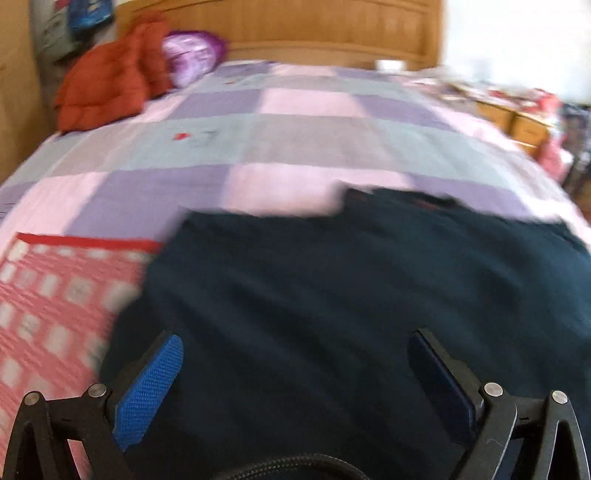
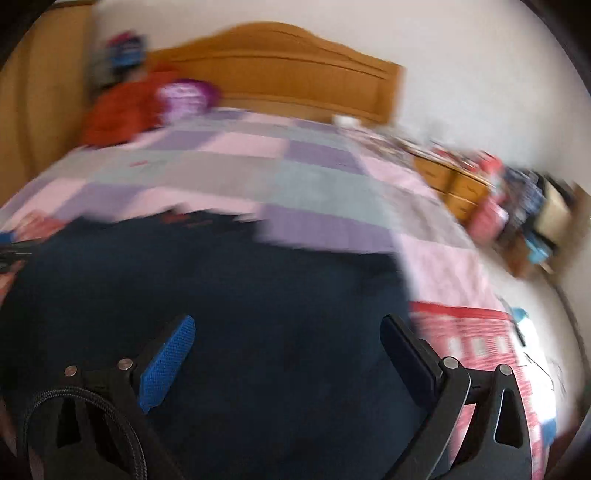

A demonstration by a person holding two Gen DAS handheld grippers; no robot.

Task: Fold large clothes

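Navy garment (image 1: 332,295) flat | checked bedspread (image 1: 295,140) | wooden headboard (image 1: 314,29)

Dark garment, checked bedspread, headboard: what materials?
Dark garment: soft matte knit, probably cotton jersey; it drapes in shallow wrinkles, though blur hides the weave. Bedspread: matte woven cloth, likely cotton, in pastel checks. Headboard: wood or wood veneer, warm orange, slight sheen, moulded grooves.
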